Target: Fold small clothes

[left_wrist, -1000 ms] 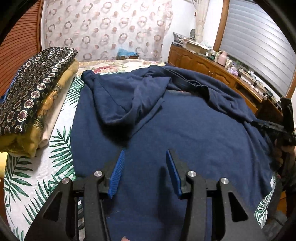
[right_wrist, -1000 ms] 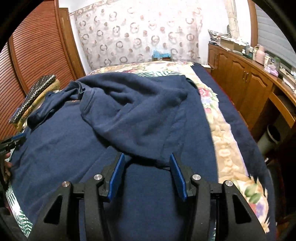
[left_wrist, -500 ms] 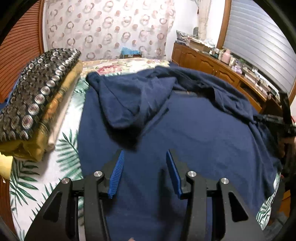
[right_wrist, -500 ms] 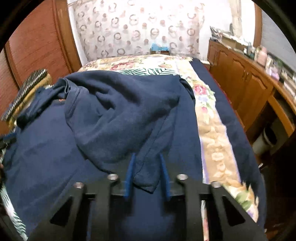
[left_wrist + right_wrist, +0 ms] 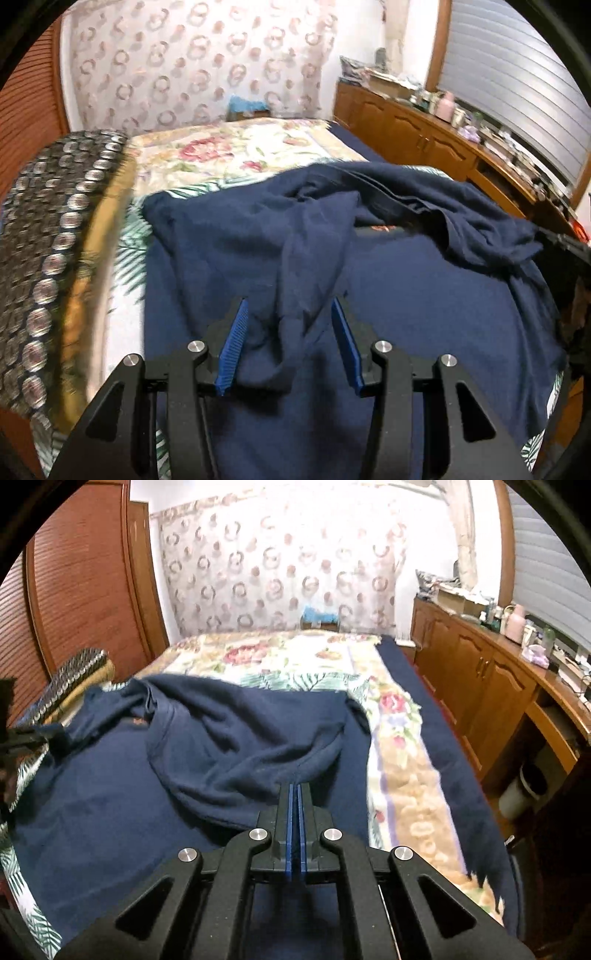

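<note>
Your right gripper (image 5: 295,794) has just pinched together on a sleeve of the dark navy cotton shirt (image 5: 229,738) — spread across the floral bedspread (image 5: 402,775). Your left gripper (image 5: 288,325) stands half apart, another sleeve fold between its 2 blue pads (image 5: 234,339), unclamped.

folded pile (image 5: 48,236): motion-blurred | sideboard clutter (image 5: 461,114): too small

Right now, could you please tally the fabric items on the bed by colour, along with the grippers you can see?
Navy garment: 1
Black circle-patterned folded cloth: 1
Mustard-yellow folded cloth beneath it: 1
Grippers: 2, the left gripper open, the right gripper shut on the navy garment
Total: 5
</note>
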{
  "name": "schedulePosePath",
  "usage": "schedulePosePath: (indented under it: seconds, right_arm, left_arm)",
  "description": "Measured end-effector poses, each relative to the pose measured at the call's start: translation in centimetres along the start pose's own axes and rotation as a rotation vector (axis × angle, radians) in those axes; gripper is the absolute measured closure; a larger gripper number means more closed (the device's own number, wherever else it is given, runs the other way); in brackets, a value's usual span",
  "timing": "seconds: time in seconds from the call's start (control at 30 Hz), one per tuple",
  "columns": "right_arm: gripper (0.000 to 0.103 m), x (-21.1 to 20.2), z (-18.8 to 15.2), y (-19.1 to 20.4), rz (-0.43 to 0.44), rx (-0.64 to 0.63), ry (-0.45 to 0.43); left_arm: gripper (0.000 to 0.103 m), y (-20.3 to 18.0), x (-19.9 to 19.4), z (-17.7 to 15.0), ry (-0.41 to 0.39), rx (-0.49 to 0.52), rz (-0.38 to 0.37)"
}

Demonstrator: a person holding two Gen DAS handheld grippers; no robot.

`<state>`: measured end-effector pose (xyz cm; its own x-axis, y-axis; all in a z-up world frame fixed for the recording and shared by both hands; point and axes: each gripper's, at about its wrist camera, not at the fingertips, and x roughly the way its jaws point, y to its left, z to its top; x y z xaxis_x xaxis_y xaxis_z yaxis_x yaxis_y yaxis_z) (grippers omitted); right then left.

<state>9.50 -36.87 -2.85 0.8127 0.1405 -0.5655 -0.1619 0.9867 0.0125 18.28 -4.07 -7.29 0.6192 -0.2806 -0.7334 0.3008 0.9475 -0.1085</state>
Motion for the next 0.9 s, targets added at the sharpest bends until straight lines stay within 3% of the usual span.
schedulePosePath:
  seconds: [0.03, 0.1, 0.2, 0.4, 0.63, 0.9]
  right_arm:
    - [0.101, -0.2, -0.2, 0.0, -0.001, 0.002, -0.009]
    - [0.101, -0.7, -0.3, -0.1, 0.002, 0.007, -0.025]
    - [0.101, -0.9, -1.0, 0.0, 0.006, 0.013, -0.030]
    - [0.101, -1.8, -1.2, -0.4, -0.005, 0.030, -0.051]
    - [0.101, -5.8, -2.7, -0.9, -0.003, 0.044, -0.086]
    - [0.101, -7.1, -4.2, -1.4, -0.028, 0.041, -0.039]
  left_arm:
    - [0.059, -0.1, 0.3, 0.0, 0.004, 0.009, -0.009]
    - [0.079, -0.4, 0.8, 0.0, 0.017, 0.028, -0.004]
    - [0.096, -0.2, 1.1, -0.1, 0.020, 0.026, -0.003]
    - [0.098, 0.0, -2.2, -0.9, -0.072, 0.036, -0.009]
    - [0.099, 1.9, -8.0, -4.0, -0.172, -0.037, -0.017]
    - [0.098, 3.6, -10.7, -6.8, -0.192, -0.091, -0.002]
